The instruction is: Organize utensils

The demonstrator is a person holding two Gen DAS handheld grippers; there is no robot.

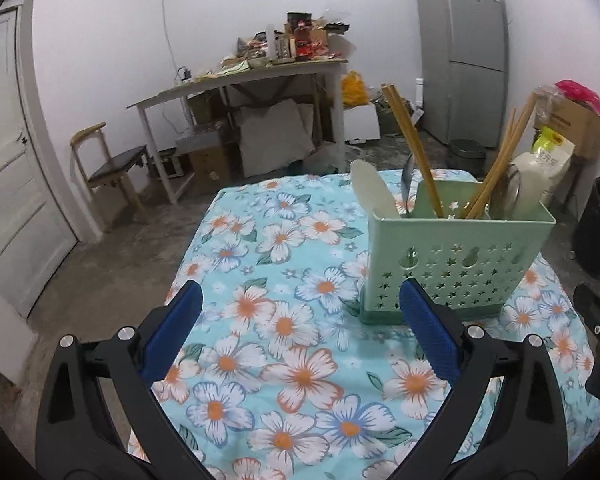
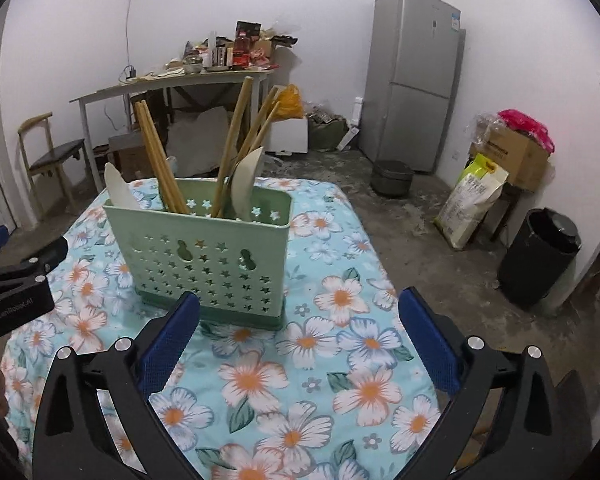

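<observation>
A pale green perforated utensil holder (image 1: 456, 264) stands upright on the floral tablecloth (image 1: 284, 320). It holds wooden chopsticks (image 1: 410, 148), white spoons (image 1: 374, 192) and a metal spoon (image 1: 407, 184). In the right wrist view the holder (image 2: 208, 256) shows chopsticks (image 2: 160, 160) and white spoons (image 2: 246, 184). My left gripper (image 1: 300, 304) is open and empty, just in front of and left of the holder. My right gripper (image 2: 300, 312) is open and empty, in front of and right of the holder.
The table (image 2: 340, 360) stands in a room with a cluttered desk (image 1: 260, 72), a chair (image 1: 108, 164), a fridge (image 2: 416, 80), a black bin (image 2: 540, 256) and a sack (image 2: 472, 204) on the floor.
</observation>
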